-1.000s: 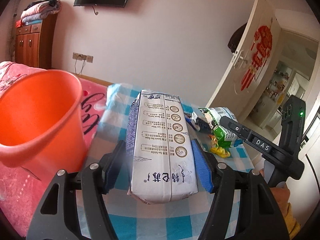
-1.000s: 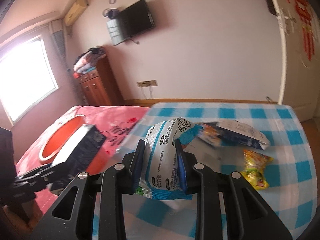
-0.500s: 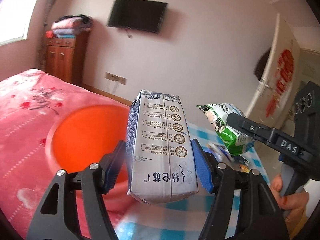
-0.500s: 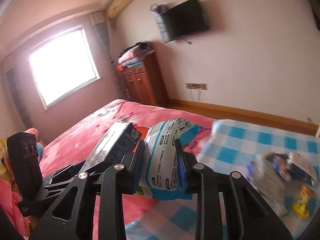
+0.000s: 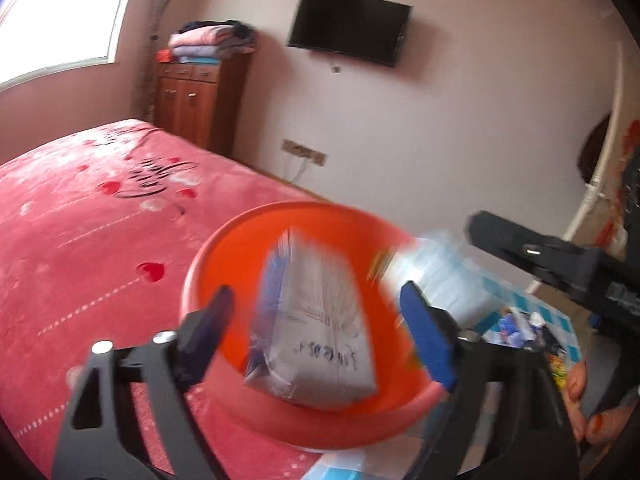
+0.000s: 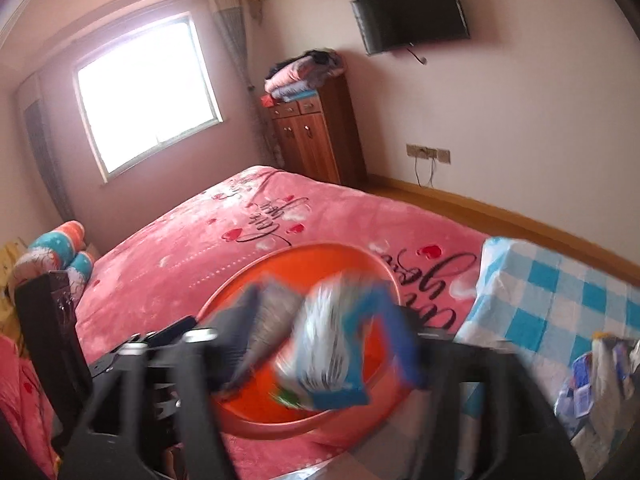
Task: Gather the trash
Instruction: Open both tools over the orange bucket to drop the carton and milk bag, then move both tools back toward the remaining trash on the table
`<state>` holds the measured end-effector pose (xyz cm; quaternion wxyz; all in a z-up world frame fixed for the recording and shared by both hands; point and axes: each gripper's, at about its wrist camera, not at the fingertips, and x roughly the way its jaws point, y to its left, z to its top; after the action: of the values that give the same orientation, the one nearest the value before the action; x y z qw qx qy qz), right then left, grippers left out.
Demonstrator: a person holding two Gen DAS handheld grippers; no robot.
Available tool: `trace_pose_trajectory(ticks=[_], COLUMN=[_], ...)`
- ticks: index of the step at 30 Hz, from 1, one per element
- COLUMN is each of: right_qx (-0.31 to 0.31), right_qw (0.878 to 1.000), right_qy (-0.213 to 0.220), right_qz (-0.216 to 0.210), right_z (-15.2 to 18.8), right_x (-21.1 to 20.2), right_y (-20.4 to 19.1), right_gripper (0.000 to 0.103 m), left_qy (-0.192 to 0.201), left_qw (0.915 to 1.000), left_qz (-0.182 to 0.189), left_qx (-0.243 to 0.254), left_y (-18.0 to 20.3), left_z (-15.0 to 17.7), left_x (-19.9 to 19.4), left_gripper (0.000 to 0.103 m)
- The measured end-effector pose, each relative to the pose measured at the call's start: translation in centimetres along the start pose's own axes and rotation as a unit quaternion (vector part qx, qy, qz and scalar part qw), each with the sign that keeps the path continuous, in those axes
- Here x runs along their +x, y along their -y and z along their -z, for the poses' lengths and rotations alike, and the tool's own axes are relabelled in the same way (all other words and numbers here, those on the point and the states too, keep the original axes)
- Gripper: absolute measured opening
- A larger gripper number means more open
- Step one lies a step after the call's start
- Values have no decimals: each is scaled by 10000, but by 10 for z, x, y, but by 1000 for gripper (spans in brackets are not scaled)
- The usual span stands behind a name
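Pink bedspread [image 5: 80,220] fills frame left; at centre both claws, left gripper [image 5: 320,320] and right gripper [image 6: 316,344], are opening, releasing light stiff carton [image 5: 316,336] and soft crinkly bag [image 6: 320,344] over orange bucket [image 5: 216,248]

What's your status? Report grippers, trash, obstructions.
Left gripper and right gripper opening over orange bucket. Carton and wrapper dropping in. No obstruction.

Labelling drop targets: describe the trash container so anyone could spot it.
Start at the pink bed. On its near edge, beside the blue-checked tablecloth, sits the orange bucket. It is the only round, open, bright orange thing there.
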<state>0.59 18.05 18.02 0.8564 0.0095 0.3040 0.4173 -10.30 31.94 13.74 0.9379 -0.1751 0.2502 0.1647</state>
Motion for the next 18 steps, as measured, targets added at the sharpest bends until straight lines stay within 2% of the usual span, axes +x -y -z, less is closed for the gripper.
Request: trace_pose_trajectory(ticks=[3, 6, 10, 18], right_qx=[336, 453, 508, 468], right_qw=[9992, 9980, 9950, 9902], right_qy=[198, 352, 463, 616], right_qz=[-17, 263, 725, 1161], right_z=[7, 13, 25, 53], right_x=[-13, -26, -45, -76], right_y=[15, 28, 44, 61], right_gripper=[91, 93, 94, 94], left_qy=[-45, 80, 120, 316], left_qw=[9999, 9996, 9994, 9980], left_qz=[-154, -237, -133, 24], left_qx=[18, 161, 286, 541], left_y=[-4, -1, 8, 36], left_z=[6, 8, 10, 12], left_x=[2, -3, -8, -24], left_gripper=[91, 95, 96, 97])
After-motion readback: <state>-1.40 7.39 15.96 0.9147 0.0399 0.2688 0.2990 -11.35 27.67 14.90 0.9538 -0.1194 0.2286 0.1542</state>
